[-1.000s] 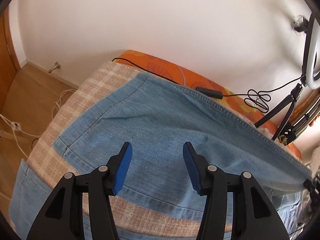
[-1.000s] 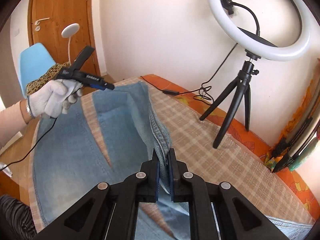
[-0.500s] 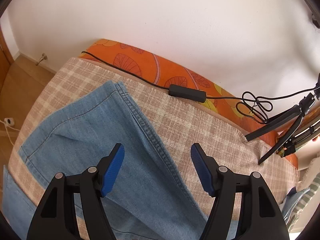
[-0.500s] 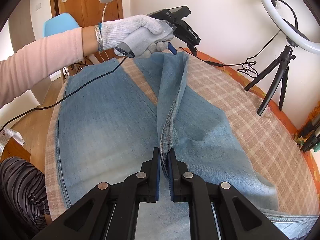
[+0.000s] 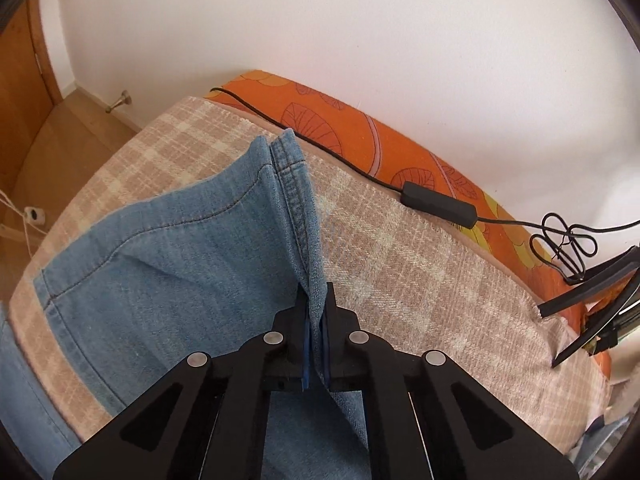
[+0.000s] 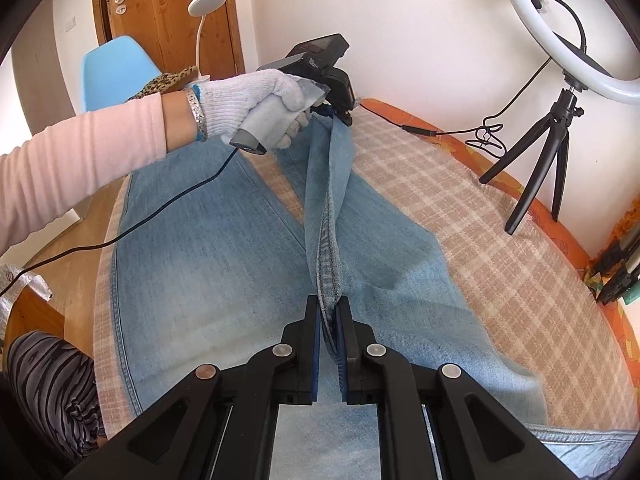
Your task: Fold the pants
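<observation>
Light blue jeans [image 6: 208, 264] lie spread on a beige checked blanket [image 6: 500, 264]. My right gripper [image 6: 329, 312] is shut on the outer seam of the right leg, high up the leg, and lifts it into a ridge. My left gripper [image 5: 314, 300] is shut on the same seam near the hem [image 5: 290, 160]; it also shows in the right wrist view [image 6: 340, 114], held by a gloved hand. The seam runs taut between both grippers. The other leg [image 5: 24, 380] lies flat to the left.
A ring light on a black tripod [image 6: 536, 152] stands on the blanket at the far right. A black cable with an inline box [image 5: 438, 202] runs along the orange mattress edge [image 5: 360, 136]. A blue chair [image 6: 116, 68] and wooden door stand behind.
My left gripper has moved to the leg's outer seam near the hem and closed on it; it was open before. The right gripper stays shut on the seam.
</observation>
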A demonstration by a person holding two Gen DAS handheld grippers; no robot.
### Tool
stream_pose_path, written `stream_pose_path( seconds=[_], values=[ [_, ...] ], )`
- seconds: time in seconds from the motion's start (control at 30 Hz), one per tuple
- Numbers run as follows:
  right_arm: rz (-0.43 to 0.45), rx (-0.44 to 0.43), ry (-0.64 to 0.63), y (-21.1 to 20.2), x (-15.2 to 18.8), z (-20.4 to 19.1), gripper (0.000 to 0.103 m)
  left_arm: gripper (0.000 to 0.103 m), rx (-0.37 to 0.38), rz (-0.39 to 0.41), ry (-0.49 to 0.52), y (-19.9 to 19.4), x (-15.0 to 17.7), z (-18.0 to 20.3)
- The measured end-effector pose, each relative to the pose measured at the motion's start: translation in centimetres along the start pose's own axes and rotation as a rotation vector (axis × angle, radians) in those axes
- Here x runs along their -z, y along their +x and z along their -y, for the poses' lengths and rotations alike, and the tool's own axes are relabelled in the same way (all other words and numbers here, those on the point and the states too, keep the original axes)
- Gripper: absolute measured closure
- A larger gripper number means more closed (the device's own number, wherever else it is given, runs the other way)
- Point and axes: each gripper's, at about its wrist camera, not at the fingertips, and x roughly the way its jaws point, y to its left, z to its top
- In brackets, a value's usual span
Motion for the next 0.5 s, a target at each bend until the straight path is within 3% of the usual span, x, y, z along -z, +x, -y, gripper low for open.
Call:
stream_pose_path(
  seconds=[0.33, 0.5],
  values=[
    [0.032, 0.118, 0.006, -4.6, -2.5, -1.3, 0.099, 0.101, 0.122, 0.172, -0.068, -11.9, -0.1, -5.2],
    [0.047, 0.117, -0.012, -6.7, -1.9, -5.3, 0.100, 0.101, 0.149, 0.239, -0.072, -17.2, 3.4, -9.1]
  ],
)
